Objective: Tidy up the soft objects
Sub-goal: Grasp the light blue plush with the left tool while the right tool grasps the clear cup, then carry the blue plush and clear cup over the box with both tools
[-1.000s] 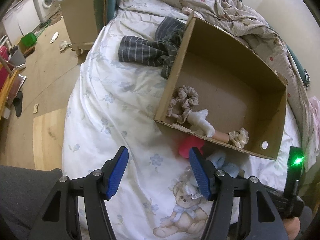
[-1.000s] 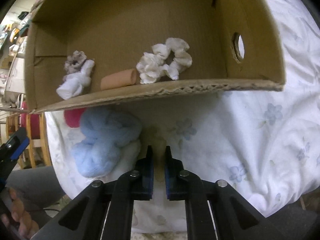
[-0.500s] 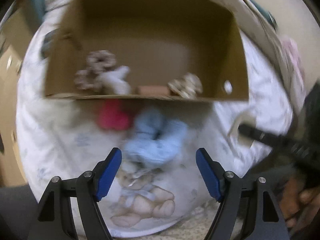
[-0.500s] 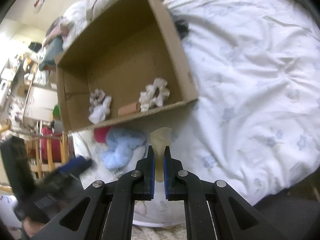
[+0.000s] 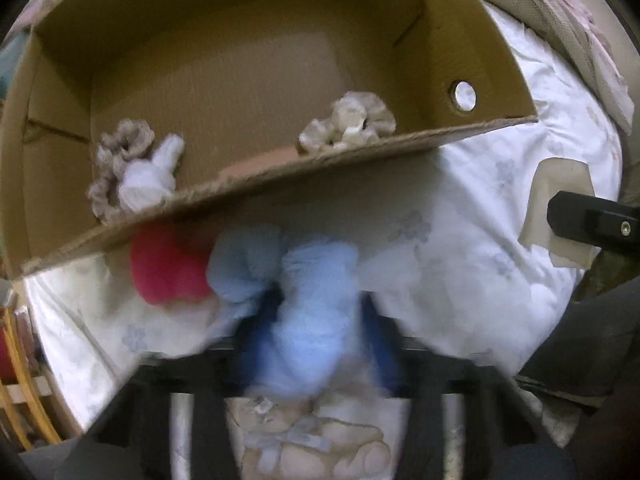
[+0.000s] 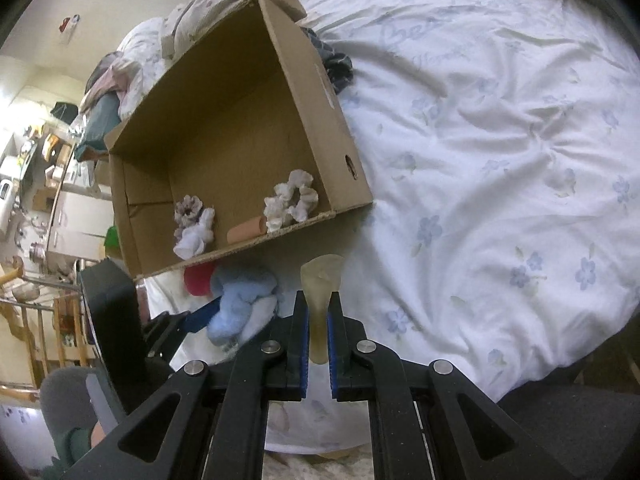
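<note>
An open cardboard box [image 5: 224, 80] [image 6: 320, 92] lies on the bed. Inside are a grey scrunchie [image 5: 116, 152], a white sock [image 5: 150, 178] [image 6: 194, 236], a peach roll [image 6: 246, 230] and a cream scrunchie [image 5: 348, 122] [image 6: 294, 200]. In front of the box lie a red soft ball [image 5: 166, 268] [image 6: 198, 280] and a light blue fluffy cloth [image 5: 304, 312] [image 6: 240, 300]. My left gripper [image 5: 312, 320] is blurred, its blue pads closing around the blue cloth. My right gripper [image 6: 318, 316] is shut on a pale yellowish flat piece [image 6: 322, 296], which also shows in the left wrist view [image 5: 560, 208].
The bed has a white flowered duvet [image 6: 500, 160] with a teddy bear print [image 5: 320, 440] at its near edge. A dark striped garment [image 6: 336, 66] lies behind the box. A crumpled blanket [image 6: 208, 12] is at the bed's head. Furniture and a wooden rack [image 6: 24, 312] stand left.
My left gripper has moved forward onto the blue cloth and its jaws have narrowed around it. My right gripper has risen and pulled back with the pale piece held.
</note>
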The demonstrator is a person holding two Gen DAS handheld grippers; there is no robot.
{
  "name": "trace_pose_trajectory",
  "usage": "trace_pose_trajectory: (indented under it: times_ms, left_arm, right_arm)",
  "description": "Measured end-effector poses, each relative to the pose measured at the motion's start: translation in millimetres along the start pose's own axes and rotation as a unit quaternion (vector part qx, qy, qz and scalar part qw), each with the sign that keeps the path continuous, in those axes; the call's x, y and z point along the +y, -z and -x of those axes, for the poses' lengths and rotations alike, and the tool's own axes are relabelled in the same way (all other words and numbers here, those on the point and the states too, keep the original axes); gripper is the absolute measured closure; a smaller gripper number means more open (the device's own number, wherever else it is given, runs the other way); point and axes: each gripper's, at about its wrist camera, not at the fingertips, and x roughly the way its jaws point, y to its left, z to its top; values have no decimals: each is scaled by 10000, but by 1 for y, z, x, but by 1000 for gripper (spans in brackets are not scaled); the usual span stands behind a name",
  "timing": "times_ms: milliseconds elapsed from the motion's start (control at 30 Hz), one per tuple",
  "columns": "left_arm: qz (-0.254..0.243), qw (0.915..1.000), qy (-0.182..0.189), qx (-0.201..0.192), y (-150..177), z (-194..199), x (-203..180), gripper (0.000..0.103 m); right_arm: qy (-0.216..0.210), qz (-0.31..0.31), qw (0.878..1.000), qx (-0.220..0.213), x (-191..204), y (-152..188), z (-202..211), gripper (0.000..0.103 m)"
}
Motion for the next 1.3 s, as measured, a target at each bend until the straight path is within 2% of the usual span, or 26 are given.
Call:
trace_pose_trajectory:
  times_ms: [133,233,500,633,967,1300]
  left_arm:
    - [154,9998,12,-126,1,11,7,82]
    - [404,9985,262,-264,3,26,15,82]
    - [808,9937,423,-655,22,67,36,82]
    - [800,9917,76,-1001,37,94,39,82]
    - [1070,9823,-152,-1530,52,145,60,82]
    - [1502,9736,-50,-1718,49,173,96,82]
  right_arm:
    - [-16,-10,10000,-4,1,-2,-2,94]
    - [3,12,10000,-9,1,-2,-3,94]
    - [24,103,9999,25,5,0,-5,94]
    - [-106,224,9997,86,10,1,-7,94]
    - [-333,600,9976,-82,25,9,10,94]
    - [-789,743,9934,-368,53,9,42,94]
